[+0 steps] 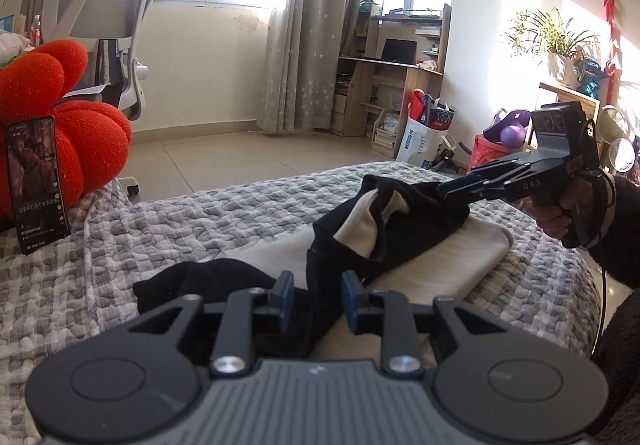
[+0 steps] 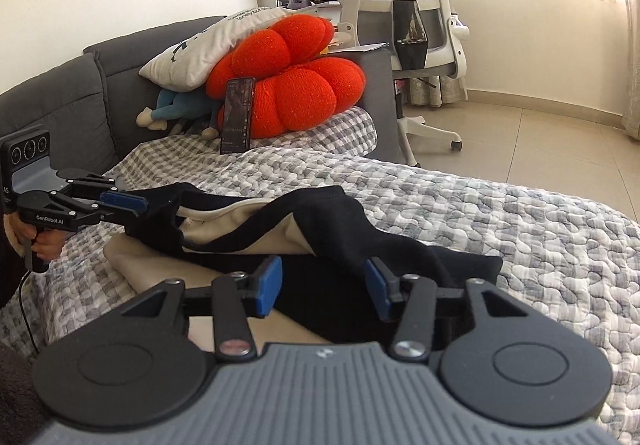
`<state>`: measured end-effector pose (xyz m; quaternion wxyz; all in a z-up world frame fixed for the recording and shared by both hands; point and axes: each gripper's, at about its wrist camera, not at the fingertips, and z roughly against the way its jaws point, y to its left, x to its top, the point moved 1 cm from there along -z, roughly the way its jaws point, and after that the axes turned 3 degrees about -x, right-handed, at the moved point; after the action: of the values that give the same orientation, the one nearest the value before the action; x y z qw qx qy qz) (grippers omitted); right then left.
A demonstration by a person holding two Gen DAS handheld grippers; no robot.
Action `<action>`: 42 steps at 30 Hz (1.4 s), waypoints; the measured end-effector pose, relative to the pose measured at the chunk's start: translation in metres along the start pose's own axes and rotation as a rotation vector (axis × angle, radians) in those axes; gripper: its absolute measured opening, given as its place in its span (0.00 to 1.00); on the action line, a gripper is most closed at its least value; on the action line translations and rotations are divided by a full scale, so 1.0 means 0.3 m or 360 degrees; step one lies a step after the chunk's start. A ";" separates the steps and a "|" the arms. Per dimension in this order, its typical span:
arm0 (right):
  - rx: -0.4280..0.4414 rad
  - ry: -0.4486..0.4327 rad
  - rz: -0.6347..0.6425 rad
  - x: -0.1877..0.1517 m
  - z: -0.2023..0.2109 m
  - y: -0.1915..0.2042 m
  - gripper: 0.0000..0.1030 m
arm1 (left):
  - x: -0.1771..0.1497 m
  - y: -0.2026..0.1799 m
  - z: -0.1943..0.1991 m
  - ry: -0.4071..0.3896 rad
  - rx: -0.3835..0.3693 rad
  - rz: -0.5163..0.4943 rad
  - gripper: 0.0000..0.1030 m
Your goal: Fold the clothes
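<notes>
A black garment (image 1: 340,217) with a cream lining (image 1: 360,221) hangs stretched between both grippers above the bed. My left gripper (image 1: 318,299) has thick black cloth filling the gap between its blue pads. In the right wrist view it (image 2: 140,207) holds one end of the black garment (image 2: 400,241) raised at the far left. My right gripper (image 2: 323,287) also has black cloth packed between its pads. In the left wrist view the right gripper (image 1: 450,192) clamps the other raised end. A loose black part trails onto the quilt. A folded cream cloth (image 1: 460,257) lies underneath.
The bed has a grey-and-white quilt (image 1: 200,221). A phone (image 2: 238,117) leans on a red cushion (image 2: 296,93) by the grey headboard. A white office chair (image 2: 404,5) stands beside the bed on the tiled floor. A hand (image 1: 560,213) grips the right tool's handle.
</notes>
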<state>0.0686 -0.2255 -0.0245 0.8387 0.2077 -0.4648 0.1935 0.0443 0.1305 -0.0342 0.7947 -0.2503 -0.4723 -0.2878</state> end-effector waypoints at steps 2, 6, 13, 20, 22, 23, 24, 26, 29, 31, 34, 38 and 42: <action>0.0002 -0.0005 -0.0046 0.012 -0.013 -0.018 0.49 | 0.006 0.009 -0.006 -0.0009 0.0018 0.0016 0.38; 0.0013 -0.0001 -0.0165 0.028 -0.046 -0.065 0.49 | 0.014 0.030 -0.021 -0.0019 0.0051 0.0063 0.42; 0.0044 0.0032 -0.0275 0.040 -0.114 -0.100 0.49 | 0.018 0.061 -0.052 -0.0022 0.0073 0.0141 0.42; 0.0072 0.0056 -0.0269 0.058 -0.175 -0.090 0.49 | 0.010 0.067 -0.081 -0.0014 0.0062 0.0171 0.41; 0.0086 0.0063 -0.0264 0.058 -0.187 -0.083 0.49 | 0.011 0.068 -0.083 -0.0018 0.0072 0.0173 0.41; 0.0093 0.0064 -0.0255 0.058 -0.191 -0.076 0.51 | 0.012 0.069 -0.083 -0.0021 0.0076 0.0176 0.41; 0.0101 0.0068 -0.0241 0.058 -0.194 -0.068 0.51 | 0.014 0.072 -0.081 -0.0026 0.0078 0.0185 0.41; 0.0092 0.0071 -0.0207 0.057 -0.196 -0.056 0.47 | 0.017 0.078 -0.074 -0.0035 0.0082 0.0205 0.42; 0.0077 0.0055 -0.0174 0.051 -0.184 -0.051 0.27 | 0.023 0.088 -0.067 -0.0043 0.0092 0.0219 0.42; 0.0083 0.0023 -0.0183 0.044 -0.165 -0.059 0.19 | 0.023 0.090 -0.064 -0.0045 0.0095 0.0223 0.41; 0.0103 -0.0037 -0.0177 0.039 -0.125 -0.053 0.13 | 0.019 0.091 -0.065 -0.0047 0.0092 0.0236 0.24; 0.0106 -0.0098 -0.0088 0.030 -0.056 -0.018 0.12 | 0.009 0.076 -0.055 -0.0061 0.0092 0.0201 0.03; 0.0098 -0.0102 0.0057 0.008 0.016 0.028 0.12 | -0.005 0.053 -0.033 -0.0062 0.0078 0.0155 0.03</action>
<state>0.0621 -0.2207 -0.0189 0.8129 0.2312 -0.4889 0.2161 0.0607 0.1355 -0.0417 0.8043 -0.2590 -0.4818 -0.2322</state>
